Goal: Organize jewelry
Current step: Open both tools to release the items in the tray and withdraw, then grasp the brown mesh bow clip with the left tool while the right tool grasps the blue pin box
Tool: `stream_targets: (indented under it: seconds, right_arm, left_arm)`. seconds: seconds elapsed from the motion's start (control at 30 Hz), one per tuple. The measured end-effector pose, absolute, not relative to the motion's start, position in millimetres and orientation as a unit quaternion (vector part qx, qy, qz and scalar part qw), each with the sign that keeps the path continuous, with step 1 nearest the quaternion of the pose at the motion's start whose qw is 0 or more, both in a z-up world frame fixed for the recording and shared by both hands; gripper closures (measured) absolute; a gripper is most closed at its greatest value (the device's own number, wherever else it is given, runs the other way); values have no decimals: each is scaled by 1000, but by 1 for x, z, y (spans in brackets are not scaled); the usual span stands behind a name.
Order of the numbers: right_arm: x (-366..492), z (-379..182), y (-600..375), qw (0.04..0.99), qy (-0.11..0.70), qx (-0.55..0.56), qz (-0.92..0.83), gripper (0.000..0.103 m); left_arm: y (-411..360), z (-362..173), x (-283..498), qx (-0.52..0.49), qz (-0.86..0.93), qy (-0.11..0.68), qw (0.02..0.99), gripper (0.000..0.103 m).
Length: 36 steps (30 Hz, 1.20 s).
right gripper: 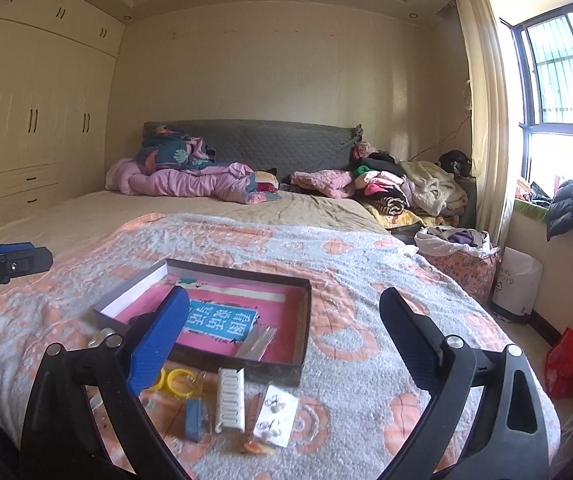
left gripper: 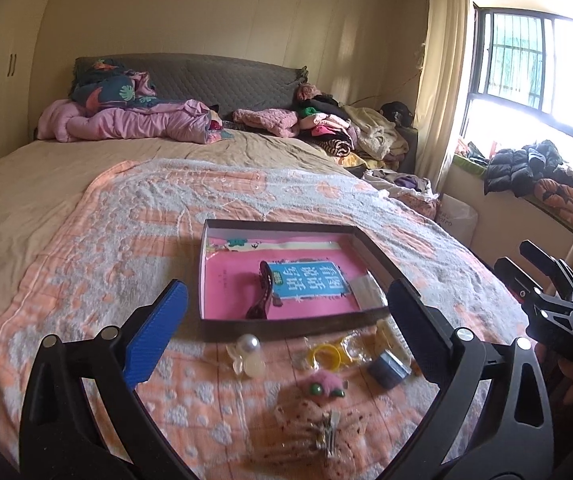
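Note:
A shallow dark box (left gripper: 286, 322) with a pink lining lies on the bed; it also shows in the right wrist view (right gripper: 304, 320). Inside lie a dark hair clip (left gripper: 261, 292) and a clear packet (left gripper: 368, 290). In front of the box lie a pearl clip (left gripper: 248, 354), yellow rings (left gripper: 326, 356), a blue piece (left gripper: 386, 368), a pink fuzzy clip (left gripper: 324, 388) and a brown scrunchie (left gripper: 318, 432). The right wrist view shows a white comb clip (right gripper: 230, 398) and an earring card (right gripper: 274, 414). My left gripper (left gripper: 286, 332) is open above these. My right gripper (right gripper: 282, 344) is open, empty.
The bed carries an orange and grey towel blanket (left gripper: 126, 240). Piled clothes (left gripper: 334, 128) and a pink quilt (left gripper: 134, 120) lie by the headboard. A window ledge with jackets (left gripper: 526, 168) is at right. The bed edge drops off at right, with bags (right gripper: 566, 364) on the floor.

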State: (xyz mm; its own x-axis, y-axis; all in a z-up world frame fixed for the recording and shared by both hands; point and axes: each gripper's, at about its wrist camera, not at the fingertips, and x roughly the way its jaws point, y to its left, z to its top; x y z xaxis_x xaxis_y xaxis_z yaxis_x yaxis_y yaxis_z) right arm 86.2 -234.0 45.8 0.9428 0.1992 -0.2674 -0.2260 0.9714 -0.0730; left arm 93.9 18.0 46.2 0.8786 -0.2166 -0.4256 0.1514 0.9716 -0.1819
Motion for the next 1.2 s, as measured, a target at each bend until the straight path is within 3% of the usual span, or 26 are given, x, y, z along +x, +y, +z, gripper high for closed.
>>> stream_targets:
  seconds: [0.43, 0.77, 0.97, 1.2]
  right_arm:
    - [55, 22, -226, 982, 134, -74, 114, 10]
    - [57, -4, -216, 968, 191, -57, 152, 10]
    - [65, -23, -208, 953, 239, -55, 175, 22]
    - [80, -47, -203, 930, 303, -47, 203, 47]
  left_arm:
    - [16, 17, 69, -67, -111, 236, 963, 11]
    - [7, -22, 61, -41, -129, 296, 945, 11]
    - [-1, -44, 60, -30, -148, 327, 933, 11]
    - [-10, -63, 72, -27, -178, 359, 916, 11]
